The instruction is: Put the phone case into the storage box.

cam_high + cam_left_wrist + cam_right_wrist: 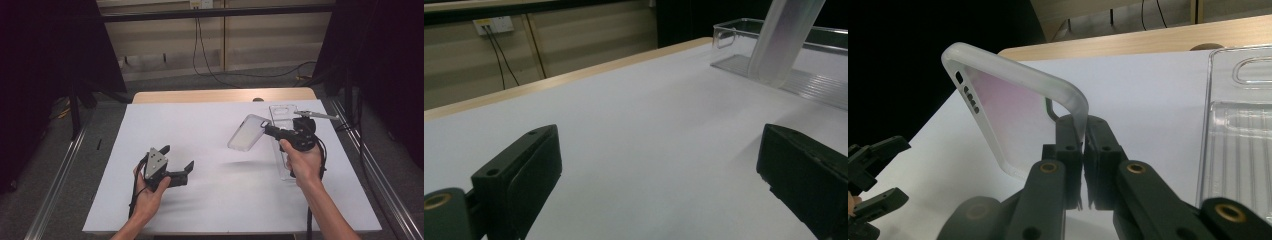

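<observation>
The right tool (266, 126) pinched only the rim of the phone case (246, 133), held above the desk (200, 130) (beside the clear tray (283, 112)); it might slip out. The left tool (176, 161) stood wide, empty.

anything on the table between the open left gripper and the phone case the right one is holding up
Nothing visible: bare white table lies between the left gripper and the phone case, which the right gripper pinches by its edge above the table.

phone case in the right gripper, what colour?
Translucent frosted white phone case, with a faint pinkish tint on its back. Right gripper view shows it best.
</observation>
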The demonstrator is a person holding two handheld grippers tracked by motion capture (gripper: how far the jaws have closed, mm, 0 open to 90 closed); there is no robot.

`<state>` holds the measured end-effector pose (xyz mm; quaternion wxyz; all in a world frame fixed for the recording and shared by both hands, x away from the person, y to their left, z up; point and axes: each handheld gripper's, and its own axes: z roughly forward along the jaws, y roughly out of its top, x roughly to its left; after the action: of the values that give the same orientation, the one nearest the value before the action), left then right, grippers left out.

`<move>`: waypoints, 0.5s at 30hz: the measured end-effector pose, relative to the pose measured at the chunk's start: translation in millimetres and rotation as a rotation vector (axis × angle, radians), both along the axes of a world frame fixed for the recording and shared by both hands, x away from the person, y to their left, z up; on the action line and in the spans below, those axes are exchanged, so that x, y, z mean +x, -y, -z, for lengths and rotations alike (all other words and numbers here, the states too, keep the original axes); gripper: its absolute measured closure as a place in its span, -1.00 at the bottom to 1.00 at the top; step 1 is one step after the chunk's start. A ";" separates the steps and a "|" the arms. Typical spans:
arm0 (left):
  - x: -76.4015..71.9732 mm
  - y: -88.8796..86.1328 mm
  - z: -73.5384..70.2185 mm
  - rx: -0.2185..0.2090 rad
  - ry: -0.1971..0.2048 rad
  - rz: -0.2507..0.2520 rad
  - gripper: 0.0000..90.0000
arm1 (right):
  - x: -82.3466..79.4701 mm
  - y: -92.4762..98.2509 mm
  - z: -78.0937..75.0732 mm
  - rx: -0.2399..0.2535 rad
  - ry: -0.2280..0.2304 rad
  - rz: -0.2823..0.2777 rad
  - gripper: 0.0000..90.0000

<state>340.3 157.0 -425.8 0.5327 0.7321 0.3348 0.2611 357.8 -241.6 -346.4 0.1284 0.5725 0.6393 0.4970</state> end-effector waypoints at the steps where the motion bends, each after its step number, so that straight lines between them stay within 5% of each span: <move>1: -0.1 -3.0 -0.7 -0.003 0.004 -0.001 -0.91 | 0.0 0.7 -0.2 -0.002 0.001 0.000 0.90; 10: -4.8 -21.8 -6.2 -0.030 -0.013 -0.024 -0.96 | 0.7 9.1 -6.7 0.002 0.017 0.024 0.90; 15: -13.9 -31.9 -2.4 -0.011 0.004 -0.035 -0.97 | 0.0 15.6 -15.2 -0.018 0.017 0.041 0.90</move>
<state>326.4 188.9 -423.4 0.5327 0.7226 0.3480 0.2701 357.7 -257.2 -331.2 0.1491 0.5799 0.6308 0.4935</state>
